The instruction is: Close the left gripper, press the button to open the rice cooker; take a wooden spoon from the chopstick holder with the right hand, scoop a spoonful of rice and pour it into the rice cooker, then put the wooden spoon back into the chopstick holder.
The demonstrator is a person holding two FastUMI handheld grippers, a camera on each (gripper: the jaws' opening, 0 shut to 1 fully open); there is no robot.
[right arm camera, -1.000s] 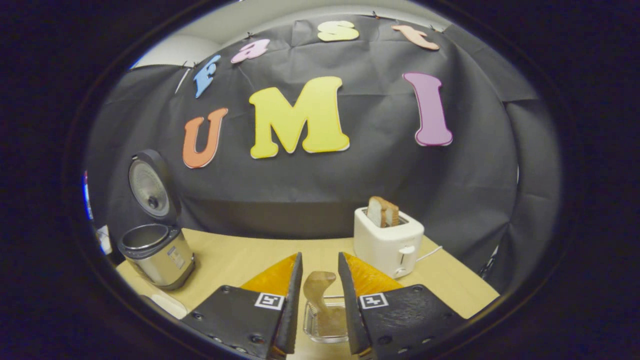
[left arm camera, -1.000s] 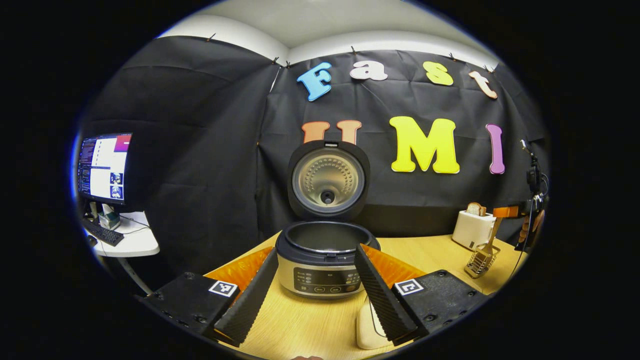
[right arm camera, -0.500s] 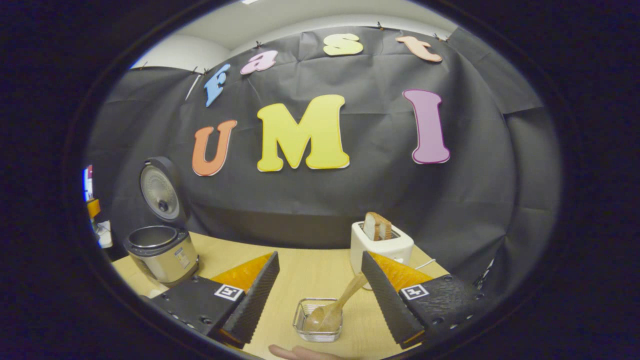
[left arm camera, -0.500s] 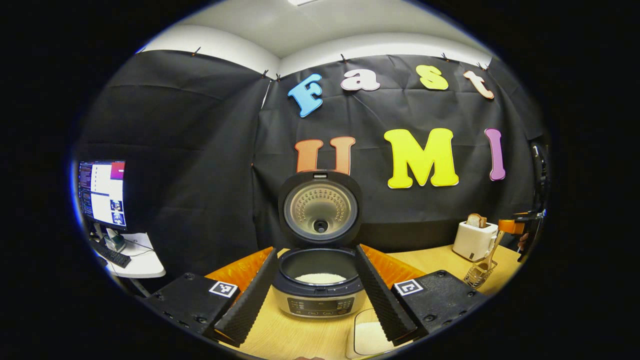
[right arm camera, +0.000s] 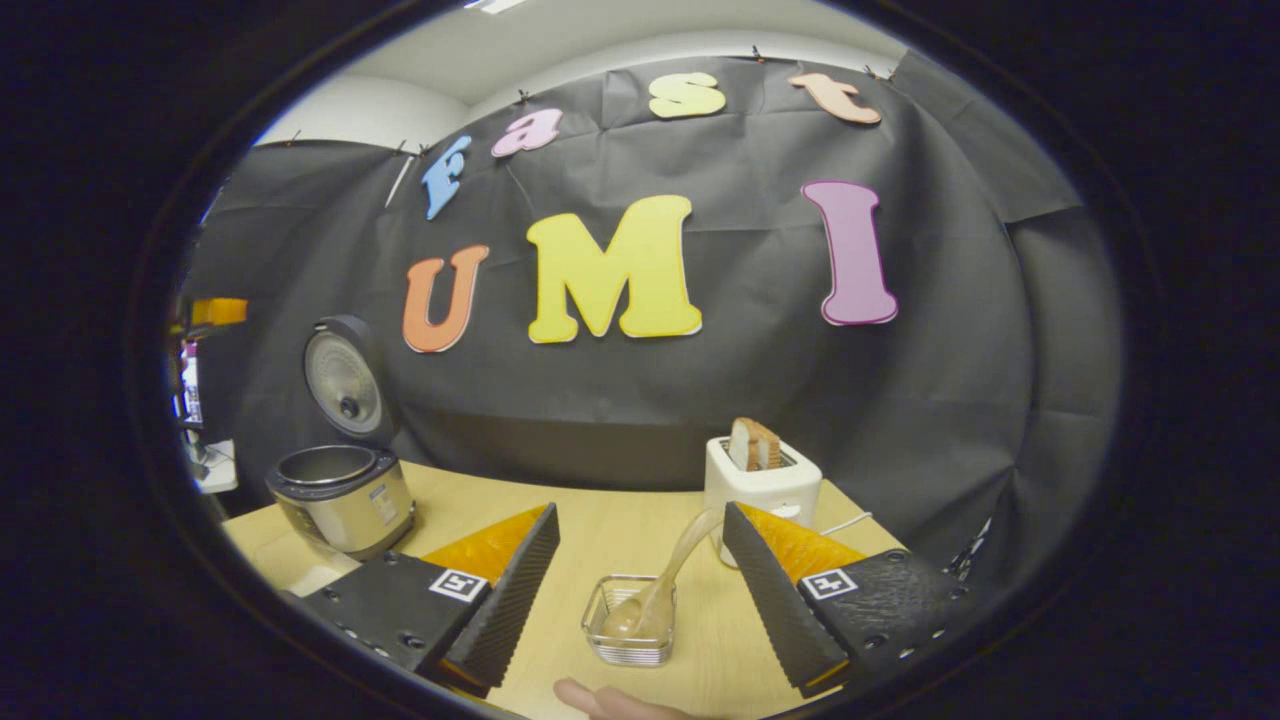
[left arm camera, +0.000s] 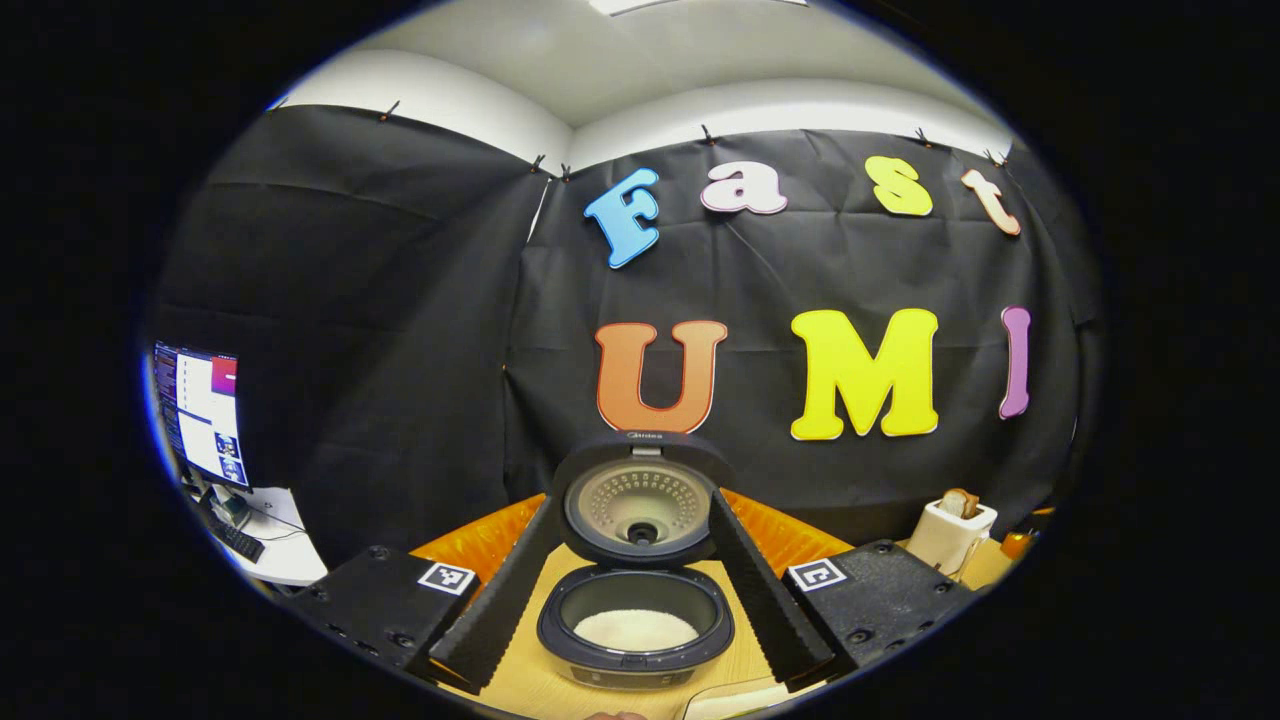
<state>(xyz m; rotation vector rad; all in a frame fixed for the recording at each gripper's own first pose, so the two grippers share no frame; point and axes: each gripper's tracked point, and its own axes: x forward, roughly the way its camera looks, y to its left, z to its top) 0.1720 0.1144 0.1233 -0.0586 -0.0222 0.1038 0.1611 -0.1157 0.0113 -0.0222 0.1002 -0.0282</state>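
1. Left gripper (left arm camera: 628, 590) first: jaws spread wide, nothing between them, hovering above the rice cooker (left arm camera: 636, 628), whose lid (left arm camera: 640, 500) stands up and whose pot shows white rice (left arm camera: 636, 630).
2. Across to the right gripper view: the cooker (right arm camera: 345, 492) sits far left on the table (right arm camera: 620, 535), well apart from the holder.
3. Centre: the wooden spoon (right arm camera: 660, 585) rests bowl-down in the chopstick holder (right arm camera: 630, 632), handle leaning toward the toaster (right arm camera: 762, 482).
4. Right gripper (right arm camera: 640, 600) is open and empty, fingers either side of the holder, not touching the spoon.
5. My read: the spoon is home, so back away straight, keeping the right-hand finger off that tilted handle so the light holder doesn't tip.
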